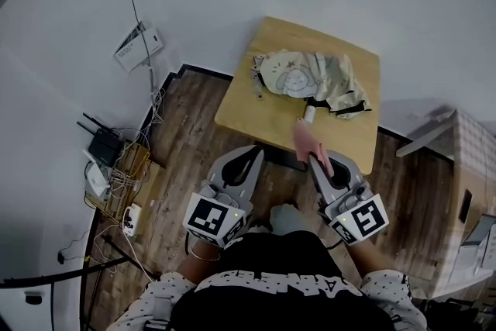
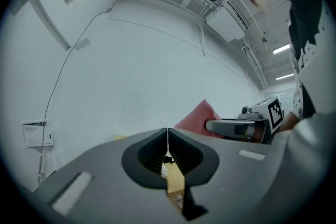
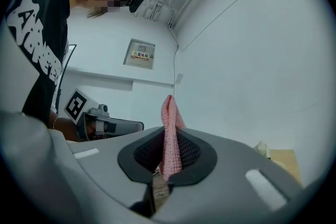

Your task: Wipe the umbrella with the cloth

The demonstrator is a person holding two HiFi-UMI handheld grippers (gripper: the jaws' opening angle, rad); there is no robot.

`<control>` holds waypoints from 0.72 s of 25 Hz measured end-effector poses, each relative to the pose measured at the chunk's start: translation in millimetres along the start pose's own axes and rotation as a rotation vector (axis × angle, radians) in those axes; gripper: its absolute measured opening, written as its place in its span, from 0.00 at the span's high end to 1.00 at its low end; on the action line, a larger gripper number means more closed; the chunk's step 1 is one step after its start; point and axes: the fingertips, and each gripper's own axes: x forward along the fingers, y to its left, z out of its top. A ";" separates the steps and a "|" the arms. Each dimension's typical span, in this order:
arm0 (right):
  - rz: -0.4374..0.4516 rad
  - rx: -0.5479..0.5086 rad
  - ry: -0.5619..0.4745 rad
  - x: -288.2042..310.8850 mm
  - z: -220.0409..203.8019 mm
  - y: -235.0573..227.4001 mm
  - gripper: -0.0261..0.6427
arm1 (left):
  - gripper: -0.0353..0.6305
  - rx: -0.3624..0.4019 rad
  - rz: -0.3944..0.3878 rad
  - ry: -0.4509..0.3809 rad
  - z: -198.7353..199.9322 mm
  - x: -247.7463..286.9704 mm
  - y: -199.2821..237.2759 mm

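Observation:
A folded cream umbrella [image 1: 314, 77] with a printed pattern lies on the small wooden table [image 1: 240, 108], its white handle end [image 1: 309, 114] towards me. My right gripper [image 1: 316, 159] is shut on a pink cloth [image 1: 305, 138], whose free end reaches over the table's near edge just short of the handle. In the right gripper view the pink cloth [image 3: 169, 136] stands pinched upright between the jaws. My left gripper [image 1: 256, 153] sits beside it, short of the table's near edge, jaws shut on nothing. The left gripper view shows the closed jaws [image 2: 168, 136] and the cloth [image 2: 198, 118] at right.
The table stands against a white wall. A router [image 1: 102, 142] and a tangle of cables with a power strip [image 1: 130, 218] lie on the wood floor at left. A cardboard box [image 1: 473, 190] stands at right. A black strap [image 1: 349, 112] trails from the umbrella.

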 end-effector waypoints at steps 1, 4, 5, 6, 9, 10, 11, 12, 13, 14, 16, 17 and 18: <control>-0.002 -0.002 0.001 4.1 -0.3 -3.5 0.92 | 0.96 0.002 -0.004 0.001 0.1 3.0 3.2; 0.003 -0.005 0.001 18.8 -1.8 -17.9 0.92 | 0.96 -0.004 0.004 0.011 -0.3 12.0 14.9; 0.005 -0.003 -0.002 25.0 -2.1 -24.2 0.92 | 0.96 -0.006 0.012 0.017 -1.1 15.3 20.3; 0.007 -0.001 -0.007 32.1 -2.0 -30.8 0.92 | 0.96 -0.004 0.023 0.017 -2.0 19.3 27.2; 0.021 -0.003 -0.025 56.9 0.3 -50.0 0.92 | 0.96 0.011 0.048 0.022 -2.5 34.4 48.7; 0.029 -0.007 -0.030 65.5 1.6 -55.8 0.92 | 0.96 0.013 0.054 0.033 -2.3 40.2 55.3; 0.036 -0.011 -0.035 74.1 3.3 -61.8 0.92 | 0.96 0.014 0.060 0.044 -2.0 46.6 62.0; 0.040 -0.016 -0.040 82.3 5.1 -68.2 0.92 | 0.96 0.015 0.064 0.047 -1.3 53.8 68.5; 0.041 -0.020 -0.046 89.8 6.9 -75.2 0.92 | 0.96 0.016 0.066 0.047 -0.1 61.2 74.4; 0.037 -0.021 -0.051 96.3 8.3 -83.1 0.92 | 0.96 0.019 0.066 0.044 1.5 68.8 79.3; 0.023 -0.017 -0.057 106.6 8.9 -101.1 0.92 | 0.96 0.027 0.062 0.040 3.5 84.0 86.4; 0.015 -0.013 -0.056 111.3 8.5 -110.5 0.92 | 0.96 0.027 0.060 0.041 3.2 91.6 89.4; 0.007 -0.010 -0.055 115.9 8.1 -119.5 0.92 | 0.96 0.026 0.059 0.043 3.0 99.1 92.8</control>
